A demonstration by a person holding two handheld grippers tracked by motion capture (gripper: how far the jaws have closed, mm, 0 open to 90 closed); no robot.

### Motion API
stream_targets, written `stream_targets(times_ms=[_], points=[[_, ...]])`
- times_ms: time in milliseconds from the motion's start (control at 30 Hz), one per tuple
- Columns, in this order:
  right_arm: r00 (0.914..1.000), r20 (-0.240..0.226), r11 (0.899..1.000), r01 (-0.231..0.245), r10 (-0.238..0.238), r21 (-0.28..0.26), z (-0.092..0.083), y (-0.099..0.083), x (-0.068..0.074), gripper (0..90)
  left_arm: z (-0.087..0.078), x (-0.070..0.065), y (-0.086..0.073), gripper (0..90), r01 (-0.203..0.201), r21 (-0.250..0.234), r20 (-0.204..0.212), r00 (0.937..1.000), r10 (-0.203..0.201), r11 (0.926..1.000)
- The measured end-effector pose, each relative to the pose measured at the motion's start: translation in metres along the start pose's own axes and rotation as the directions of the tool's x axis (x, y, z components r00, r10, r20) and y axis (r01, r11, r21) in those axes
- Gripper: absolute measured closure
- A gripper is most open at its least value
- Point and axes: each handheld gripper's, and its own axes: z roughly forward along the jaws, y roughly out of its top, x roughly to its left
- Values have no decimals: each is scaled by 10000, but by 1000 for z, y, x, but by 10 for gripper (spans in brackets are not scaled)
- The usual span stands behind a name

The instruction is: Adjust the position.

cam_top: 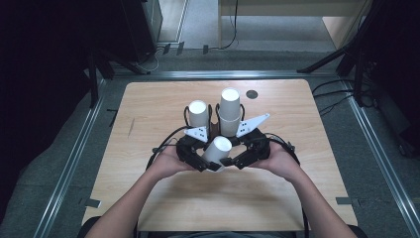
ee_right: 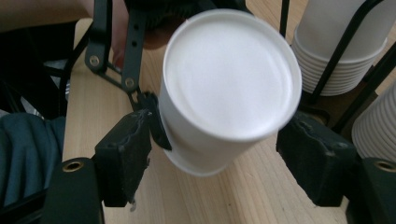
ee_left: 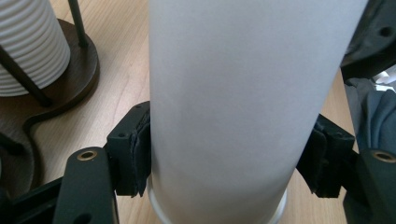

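STEP: cup handover | LEFT: left gripper [cam_top: 207, 163] clamps paper cup [cam_top: 218, 151] | RIGHT: right gripper [cam_top: 233, 161] jaws parted (pads clear) | LEFT TO DO: stack on holder [cam_top: 229, 119] at 12 o'clock

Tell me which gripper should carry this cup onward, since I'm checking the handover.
Probably left: the left gripper has both pads pressed on the paper cup; the right gripper stands open around it, one pad clear.

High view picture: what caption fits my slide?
Two hands hold tongs around a white paper cup near two cup stacks.
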Motion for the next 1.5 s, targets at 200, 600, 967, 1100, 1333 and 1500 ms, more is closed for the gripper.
stream_targets(times_ms=[200, 600, 967, 1100, 1333, 1500], points=[[9991, 276, 9986, 305, -317, 429, 0, -9, -1, 251, -8, 2, 1, 297, -24, 212, -64, 10000, 25, 9998], [9975, 396, 9945, 545, -583, 897, 9, -20, -1, 252, -14, 3, 8, 296, -655, 1263, -670, 9950, 744, 9898], [9972, 452, 9931, 542, -592, 1042, 14, -25, 1, 253, -3, 2, 13, 296, -1303, 2367, -857, 9843, 1543, 9628], [9980, 395, 9948, 454, -492, 913, 17, -23, 1, 253, 3, 6, 12, 297, -1288, 2579, -598, 9870, 1489, 9575], [9980, 363, 9949, 492, -525, 878, 21, -22, 0, 253, 9, 7, 11, 297, -1443, 2835, -397, 9860, 1619, 9480], [9983, 337, 9973, 464, -484, 565, 18, -18, 0, 255, 18, 0, 13, 297, -1760, 3151, -113, 9819, 1892, 9326]])
